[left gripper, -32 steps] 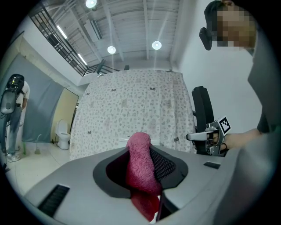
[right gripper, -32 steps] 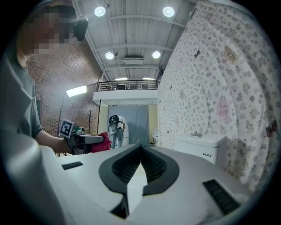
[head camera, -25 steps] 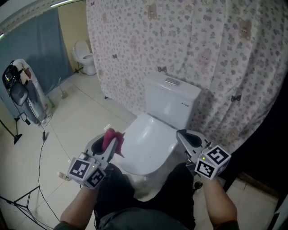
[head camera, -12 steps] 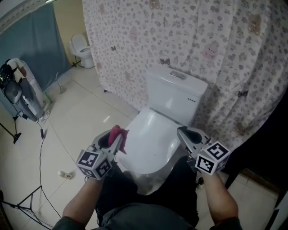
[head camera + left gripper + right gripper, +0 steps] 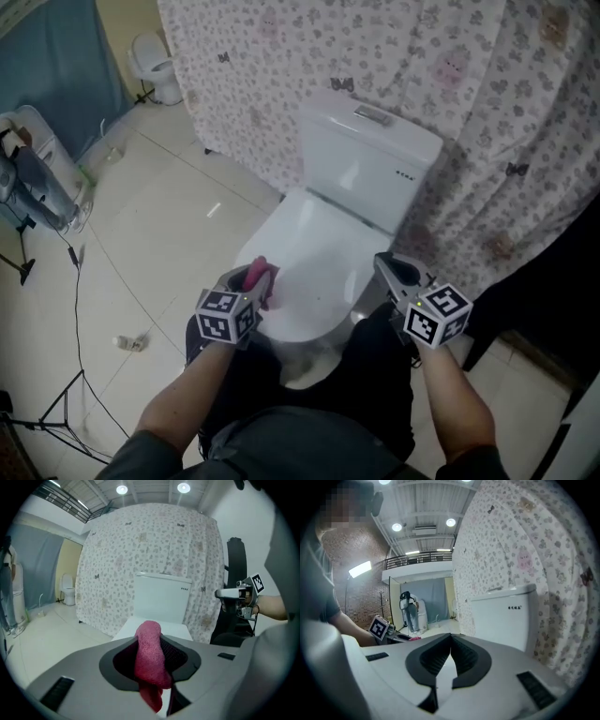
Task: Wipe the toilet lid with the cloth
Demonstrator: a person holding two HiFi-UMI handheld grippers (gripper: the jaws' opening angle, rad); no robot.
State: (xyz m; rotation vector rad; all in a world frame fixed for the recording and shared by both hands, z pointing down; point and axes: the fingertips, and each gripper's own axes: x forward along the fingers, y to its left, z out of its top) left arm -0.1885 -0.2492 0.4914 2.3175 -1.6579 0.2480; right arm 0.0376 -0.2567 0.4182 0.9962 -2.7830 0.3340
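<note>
A white toilet stands before me with its lid [image 5: 314, 251] down and the tank [image 5: 367, 155] behind it. My left gripper [image 5: 255, 276] hovers at the lid's front left edge, shut on a pink cloth [image 5: 262, 280]. In the left gripper view the cloth [image 5: 149, 657] fills the gap between the jaws and hangs down, with the lid [image 5: 180, 631] and tank [image 5: 161, 597] beyond. My right gripper [image 5: 392, 272] is held at the lid's right side, shut with nothing in it; its jaw tips [image 5: 451, 637] meet in the right gripper view.
A floral curtain [image 5: 281, 66] hangs behind the tank. A second toilet [image 5: 150, 58] stands far left at the back. A stand with gear [image 5: 28, 183], a cable and a tripod leg [image 5: 47, 417] are on the tiled floor at left. Dark drapery [image 5: 553, 281] closes the right side.
My left gripper with the cloth has moved right and forward, from beside the toilet to the lid's front left edge. The right gripper has barely moved.
</note>
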